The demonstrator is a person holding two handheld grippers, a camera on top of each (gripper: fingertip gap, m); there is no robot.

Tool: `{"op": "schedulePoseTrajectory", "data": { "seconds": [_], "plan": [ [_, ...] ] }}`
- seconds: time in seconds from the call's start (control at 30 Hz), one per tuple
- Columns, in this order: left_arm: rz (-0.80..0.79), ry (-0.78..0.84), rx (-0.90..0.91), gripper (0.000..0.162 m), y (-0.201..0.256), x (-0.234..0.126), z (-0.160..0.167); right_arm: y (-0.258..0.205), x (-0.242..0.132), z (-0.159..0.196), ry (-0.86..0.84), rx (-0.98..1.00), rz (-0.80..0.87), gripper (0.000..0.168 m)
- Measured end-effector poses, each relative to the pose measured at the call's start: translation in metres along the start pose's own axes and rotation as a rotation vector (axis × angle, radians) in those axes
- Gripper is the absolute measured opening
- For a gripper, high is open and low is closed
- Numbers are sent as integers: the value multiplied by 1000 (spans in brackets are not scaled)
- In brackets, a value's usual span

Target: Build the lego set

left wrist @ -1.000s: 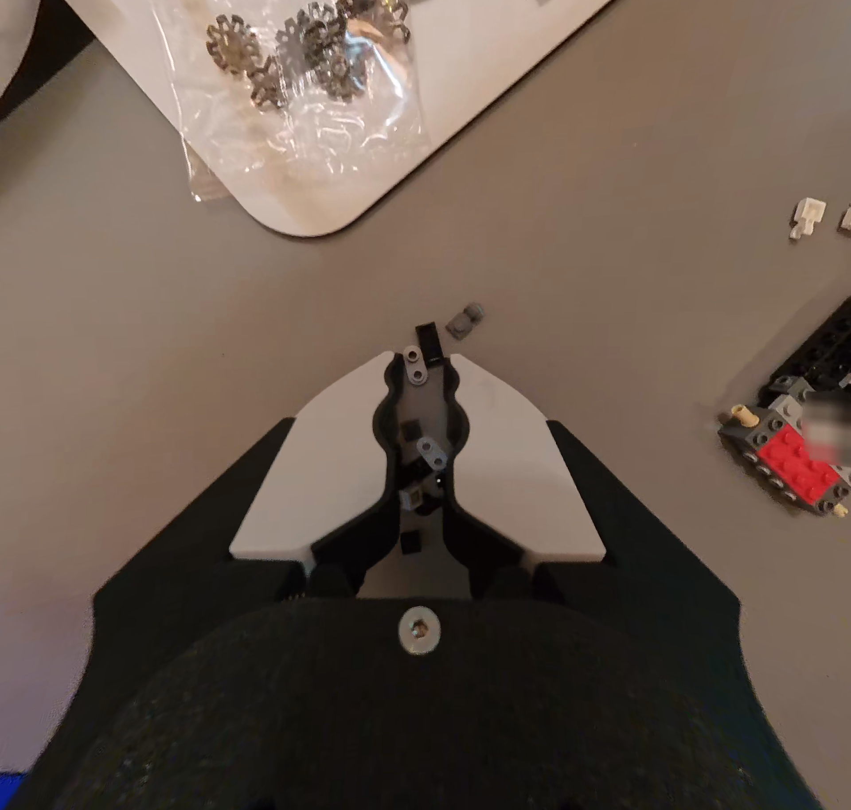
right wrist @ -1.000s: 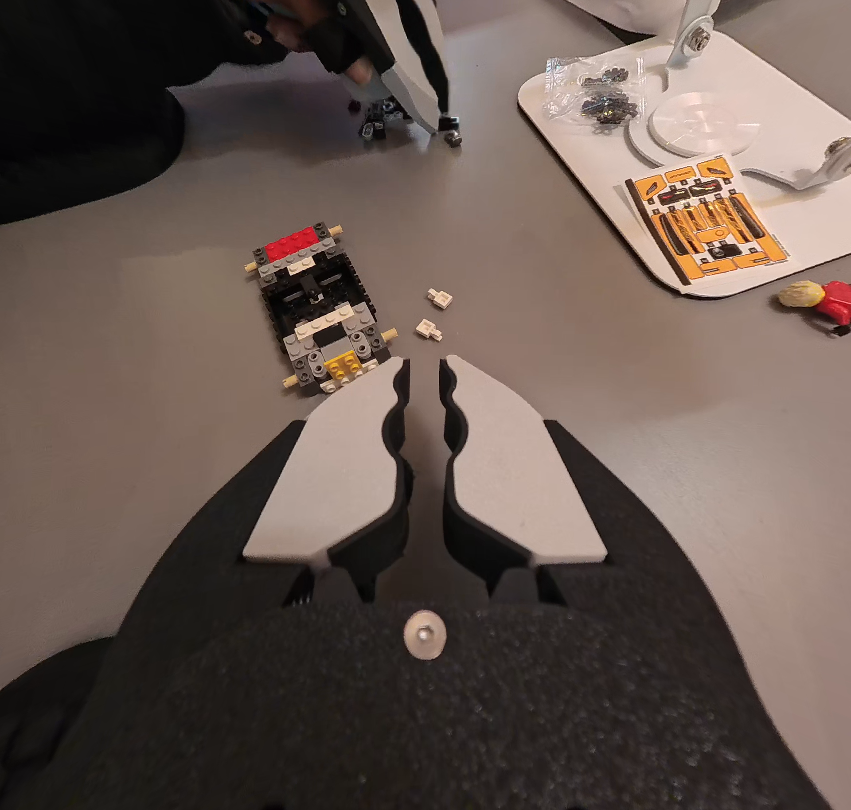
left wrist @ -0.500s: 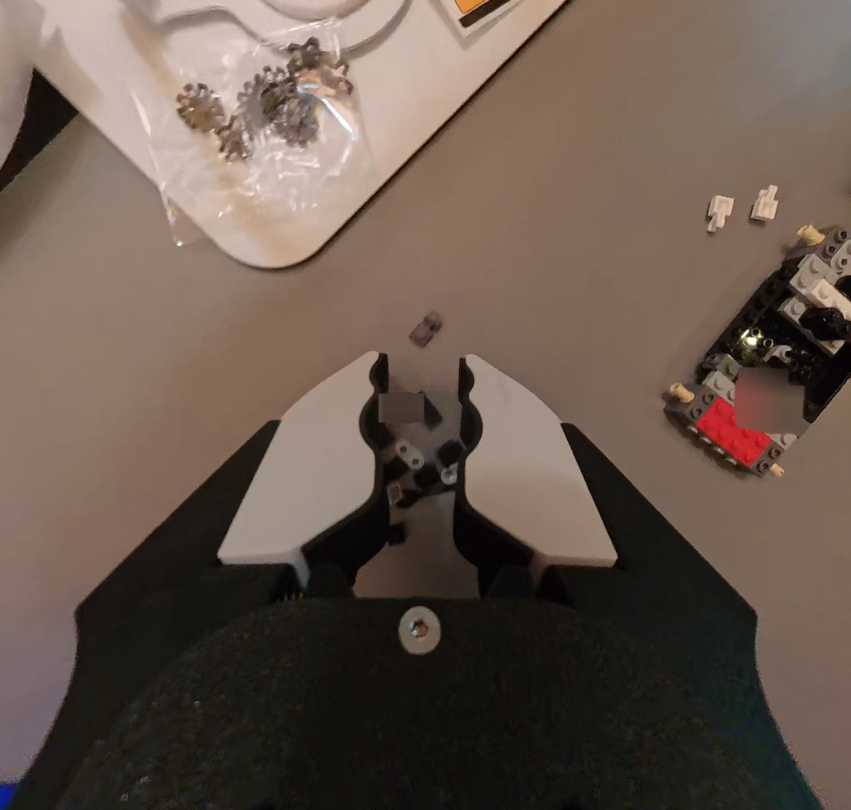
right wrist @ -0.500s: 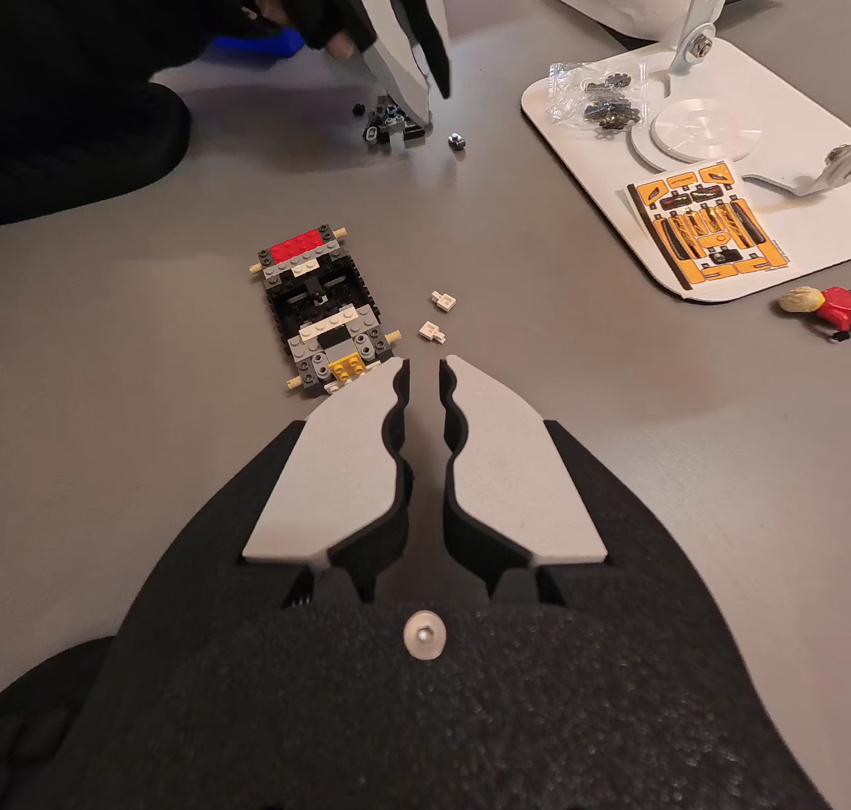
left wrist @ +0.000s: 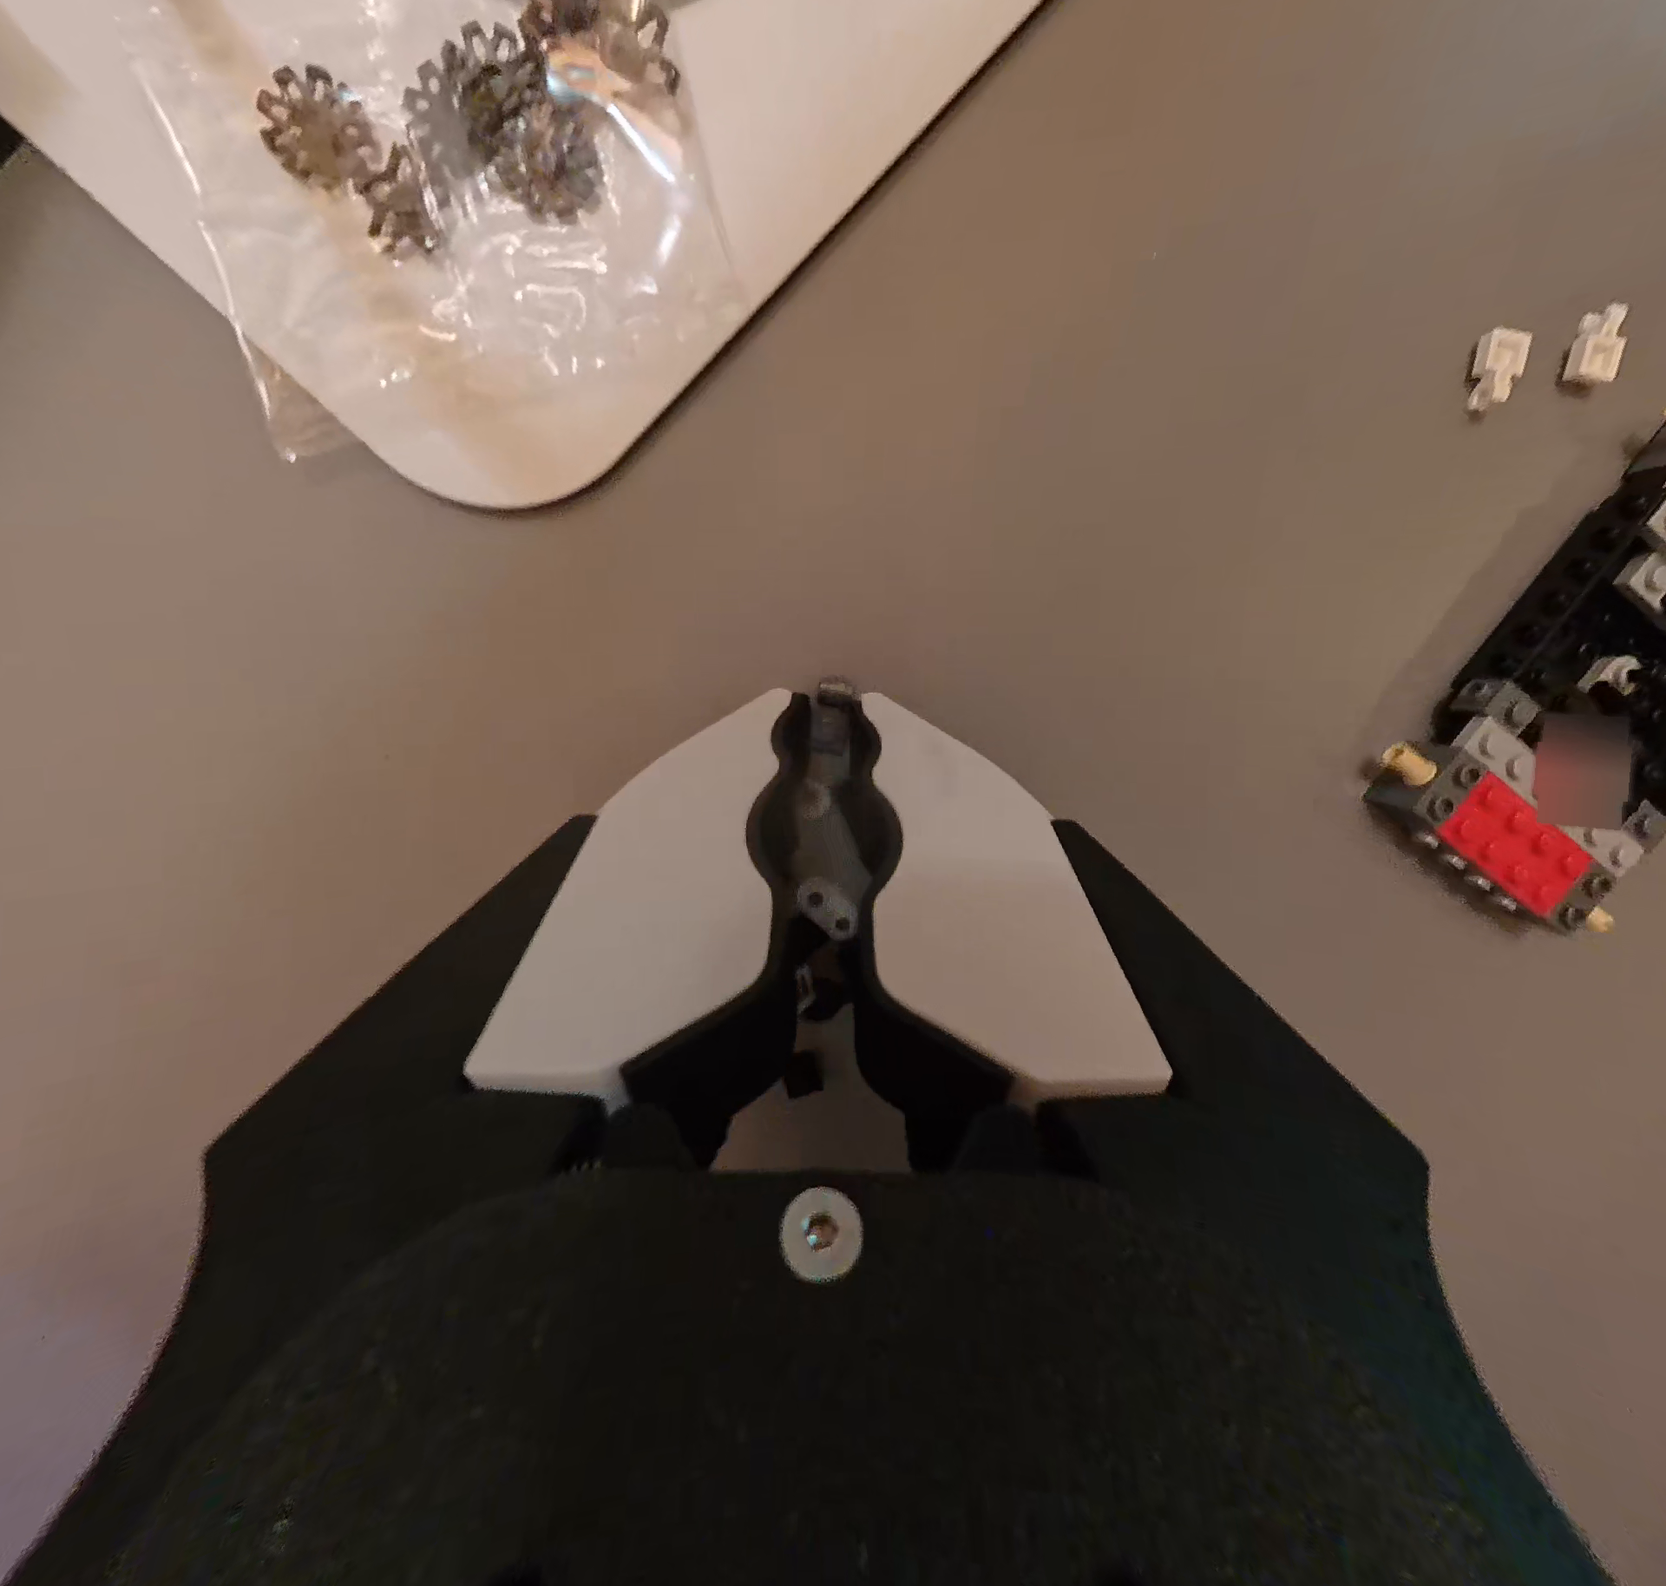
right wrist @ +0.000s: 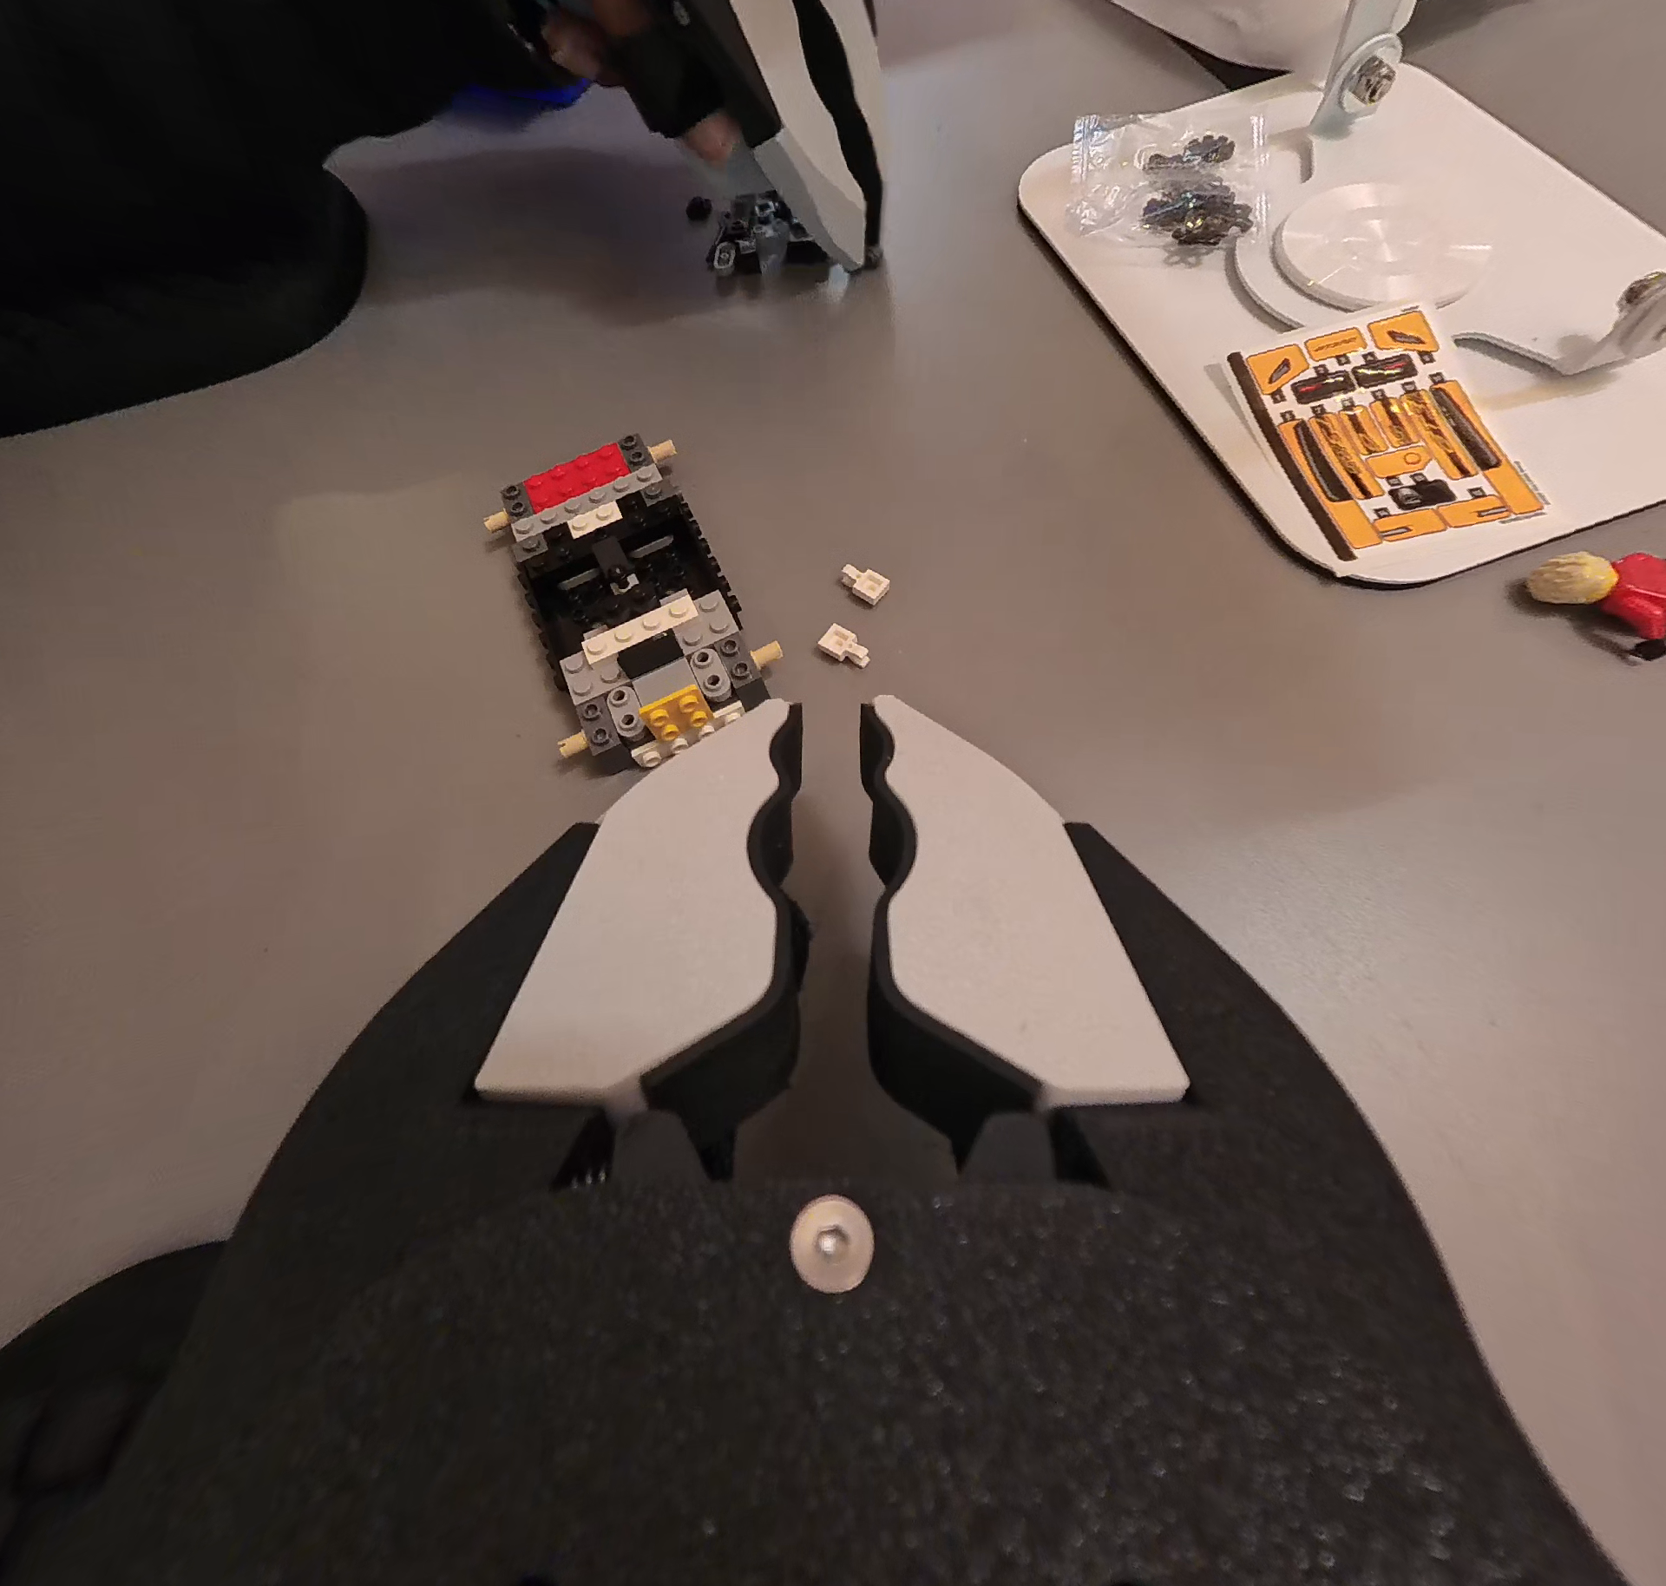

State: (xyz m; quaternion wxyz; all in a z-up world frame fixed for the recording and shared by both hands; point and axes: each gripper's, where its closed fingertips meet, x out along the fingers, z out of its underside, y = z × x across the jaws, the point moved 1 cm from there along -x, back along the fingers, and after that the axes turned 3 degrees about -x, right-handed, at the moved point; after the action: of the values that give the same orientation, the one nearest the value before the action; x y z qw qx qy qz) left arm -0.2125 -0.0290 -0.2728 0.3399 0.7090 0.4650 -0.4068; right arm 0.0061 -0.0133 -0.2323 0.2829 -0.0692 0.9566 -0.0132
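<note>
My left gripper (left wrist: 831, 704) points down at the grey table, its jaws closed on a small grey lego piece (left wrist: 831, 722) at the fingertips. Loose dark and grey pieces (left wrist: 825, 903) lie under its fingers. In the right wrist view it (right wrist: 856, 254) touches the table beside that pile (right wrist: 757, 236). The partly built car (right wrist: 622, 605), black and grey with a red plate and a yellow plate, lies mid-table; it also shows in the left wrist view (left wrist: 1551, 785). My right gripper (right wrist: 829, 713) is slightly open and empty, just right of the car's yellow end.
Two small white pieces (right wrist: 865, 585) (right wrist: 843, 643) lie right of the car. A white stand base (right wrist: 1487, 281) at the right carries a clear bag of dark parts (right wrist: 1163, 191) and an orange sticker sheet (right wrist: 1388, 443). A red minifigure (right wrist: 1614, 596) lies beyond it. The left gripper's tips are roughly 20 cm from the right gripper's.
My left gripper moved forward from the pile to the lone grey piece and closed its jaws on it. My right gripper has not moved.
</note>
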Motion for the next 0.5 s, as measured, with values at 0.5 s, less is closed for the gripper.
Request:
{"op": "schedulePoseTrajectory", "data": {
  "seconds": [0.5],
  "plan": [
    [-167,113,10,29,-12,-43,15,-2,1,-1,3,-5,0,11]
  ]
}}
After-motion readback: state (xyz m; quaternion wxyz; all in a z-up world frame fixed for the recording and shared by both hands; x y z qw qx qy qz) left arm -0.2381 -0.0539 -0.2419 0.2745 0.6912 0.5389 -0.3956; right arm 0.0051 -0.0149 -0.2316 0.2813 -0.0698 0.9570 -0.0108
